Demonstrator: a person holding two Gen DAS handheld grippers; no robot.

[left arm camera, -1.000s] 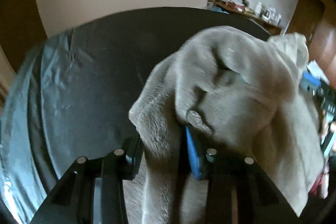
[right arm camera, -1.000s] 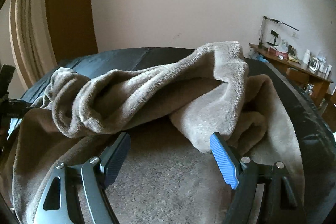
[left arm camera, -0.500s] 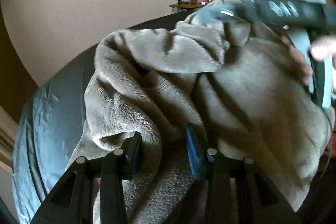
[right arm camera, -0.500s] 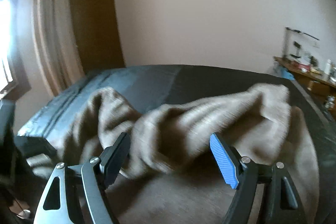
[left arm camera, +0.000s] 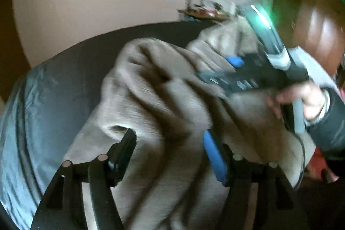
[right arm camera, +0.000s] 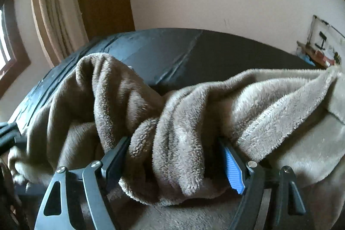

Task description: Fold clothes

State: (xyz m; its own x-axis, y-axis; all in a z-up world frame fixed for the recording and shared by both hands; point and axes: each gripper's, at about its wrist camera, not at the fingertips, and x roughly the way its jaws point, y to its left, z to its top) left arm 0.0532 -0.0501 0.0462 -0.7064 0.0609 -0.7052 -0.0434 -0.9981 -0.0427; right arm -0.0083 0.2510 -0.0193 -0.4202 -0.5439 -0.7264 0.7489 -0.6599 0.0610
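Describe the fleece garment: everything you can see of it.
The garment is grey-brown plush fleece, thick and fuzzy, with a stitched hem along one edge. It lies bunched in deep folds on the dark bed, not yet folded flat. A thick fold sits between the open right gripper fingers. In the blurred left view, fabric also fills the open left gripper, and the right gripper reaches in from above it.

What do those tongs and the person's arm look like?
Both tongs, left and right, have black angular frames with silver rivets, one black pad and one ribbed blue pad. The right one's grey body shows a green light. The sleeve is dark.
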